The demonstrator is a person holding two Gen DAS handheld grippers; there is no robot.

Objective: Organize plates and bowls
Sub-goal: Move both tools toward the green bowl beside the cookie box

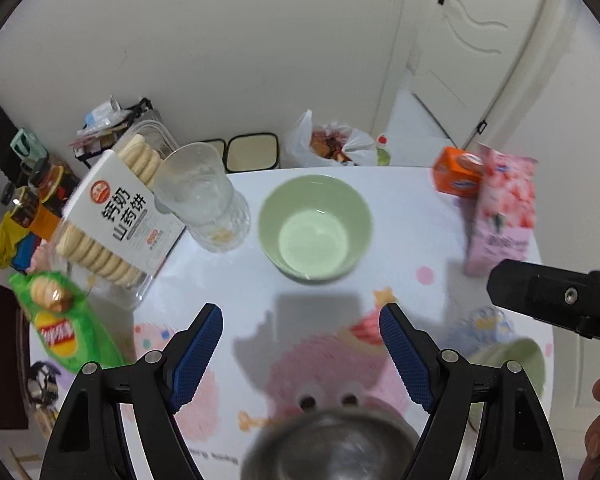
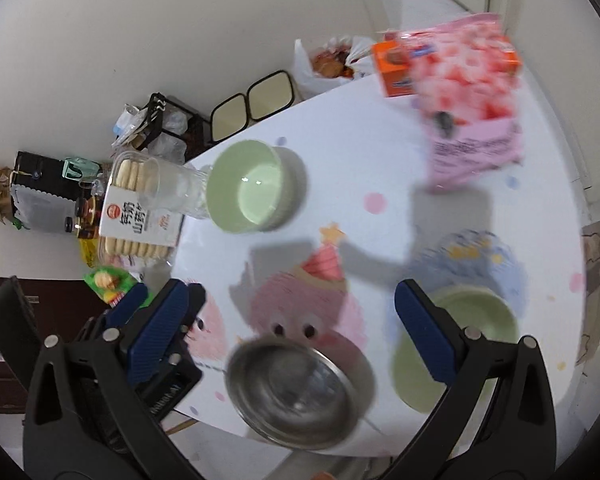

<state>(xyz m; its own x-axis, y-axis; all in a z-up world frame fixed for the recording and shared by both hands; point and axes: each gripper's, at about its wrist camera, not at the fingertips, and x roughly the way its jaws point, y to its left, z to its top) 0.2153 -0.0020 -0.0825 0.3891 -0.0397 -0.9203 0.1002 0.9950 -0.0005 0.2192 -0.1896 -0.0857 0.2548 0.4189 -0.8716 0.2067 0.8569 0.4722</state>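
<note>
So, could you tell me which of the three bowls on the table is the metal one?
The steel bowl at the near table edge, between the open grippers; the other two bowls are pale green.

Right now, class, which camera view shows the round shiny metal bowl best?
The right wrist view: the round shiny metal bowl shows whole, rim and inside, near the table's front edge. The left wrist view catches only its blurred upper part, cut off by the bottom edge.

2 green bowls [image 2: 256, 188] [image 2: 460, 344], 1 steel bowl [image 2: 296, 392], 1 glass [image 1: 204, 196], 2 cartons [image 1: 504, 216] [image 1: 456, 176].
</note>
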